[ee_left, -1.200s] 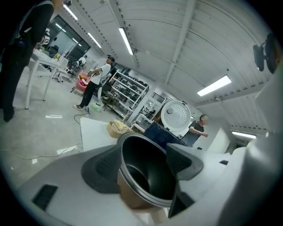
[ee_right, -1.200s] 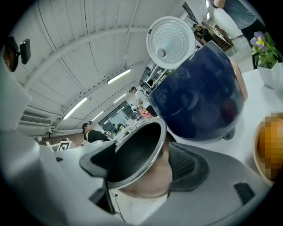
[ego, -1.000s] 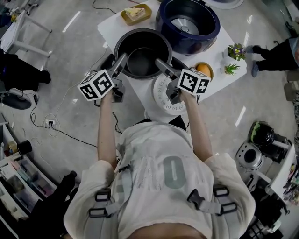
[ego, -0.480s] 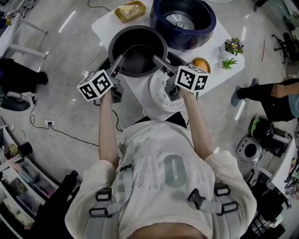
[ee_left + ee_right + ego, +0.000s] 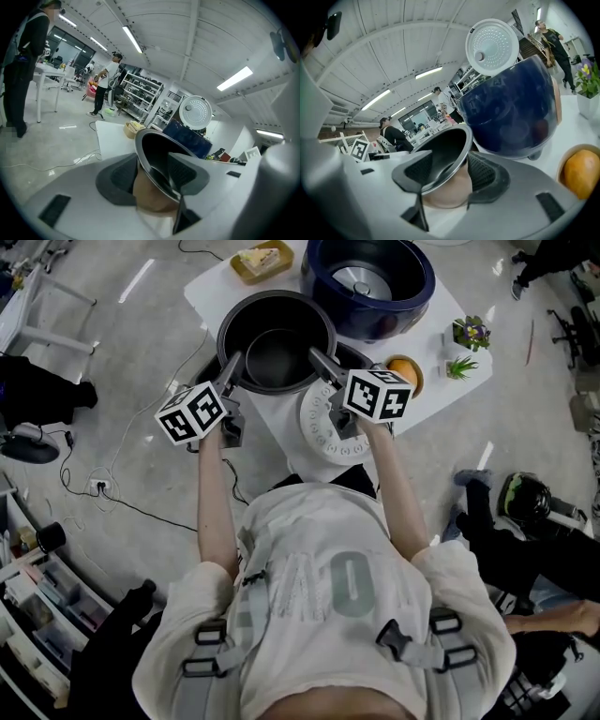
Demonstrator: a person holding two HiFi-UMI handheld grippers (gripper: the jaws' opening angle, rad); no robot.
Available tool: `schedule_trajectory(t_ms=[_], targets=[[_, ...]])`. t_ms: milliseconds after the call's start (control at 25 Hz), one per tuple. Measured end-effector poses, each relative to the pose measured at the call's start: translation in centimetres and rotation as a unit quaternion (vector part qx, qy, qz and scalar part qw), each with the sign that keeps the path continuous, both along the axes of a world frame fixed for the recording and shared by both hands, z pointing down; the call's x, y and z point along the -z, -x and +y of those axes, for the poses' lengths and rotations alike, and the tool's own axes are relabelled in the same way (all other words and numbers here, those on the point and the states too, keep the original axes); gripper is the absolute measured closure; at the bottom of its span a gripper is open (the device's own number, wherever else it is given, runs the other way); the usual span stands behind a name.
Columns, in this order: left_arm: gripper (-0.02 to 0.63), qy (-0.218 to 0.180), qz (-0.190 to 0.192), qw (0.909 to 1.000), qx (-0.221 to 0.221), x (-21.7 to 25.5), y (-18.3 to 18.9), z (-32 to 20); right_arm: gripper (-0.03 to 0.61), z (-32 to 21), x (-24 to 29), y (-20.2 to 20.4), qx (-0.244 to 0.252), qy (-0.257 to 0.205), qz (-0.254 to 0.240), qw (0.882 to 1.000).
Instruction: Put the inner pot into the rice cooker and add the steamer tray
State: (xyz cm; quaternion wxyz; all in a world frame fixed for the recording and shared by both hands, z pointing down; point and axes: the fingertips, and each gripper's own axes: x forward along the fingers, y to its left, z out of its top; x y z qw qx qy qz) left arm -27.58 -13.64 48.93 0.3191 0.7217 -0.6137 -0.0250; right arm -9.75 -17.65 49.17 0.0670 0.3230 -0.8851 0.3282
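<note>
The dark inner pot (image 5: 277, 348) stands on the white table (image 5: 427, 395), in front of the open blue rice cooker (image 5: 412, 306). My left gripper (image 5: 236, 371) straddles the pot's left rim and my right gripper (image 5: 323, 367) straddles its right rim. In the left gripper view the pot (image 5: 159, 150) passes between the jaws of the left gripper (image 5: 152, 176). The right gripper view shows the same for the pot (image 5: 447, 145) and the right gripper (image 5: 447, 176). Both pairs of jaws have just been closing around the rim; I see no firm press. The white perforated steamer tray (image 5: 323, 432) lies under my right hand.
An orange in a bowl (image 5: 405, 376) sits right of the pot, with two small plants (image 5: 466, 334) beyond it. A yellow dish of food (image 5: 255, 261) is at the table's far left. The cooker's lid (image 5: 492, 47) stands up. People stand around; cables lie on the floor.
Both grippers' jaws have narrowed around the pot's rim. The pot has stayed on the table. The right gripper's marker cube has rolled a little. People at the right have moved.
</note>
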Motion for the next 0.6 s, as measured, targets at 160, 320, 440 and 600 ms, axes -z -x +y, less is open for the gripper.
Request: schedule_trajectory(t_ms=[160,320,440,600], targets=[[0.402,0.002,-0.011,0.9999,0.002,0.0,-0.1,0.1,0.351,0.1,-0.1,-0.1,0.012,-0.009,0.025,1.0],[0.43,0.0,-0.025,0.9996,0.012,0.1,0.1,0.7,0.385,0.2,-0.3,-0.3,0.017,-0.022,0.046,0.999],[0.437,-0.009,-0.029,0.9994,0.017,0.7,0.1,0.7,0.382,0.1,0.1,-0.3,0.023,-0.018,0.04,0.999],[0.437,-0.026,-0.06,0.9977,0.02,2.1,0.7,1.1,0.382,0.2,1.0,0.5,0.04,-0.042,0.056,0.997]])
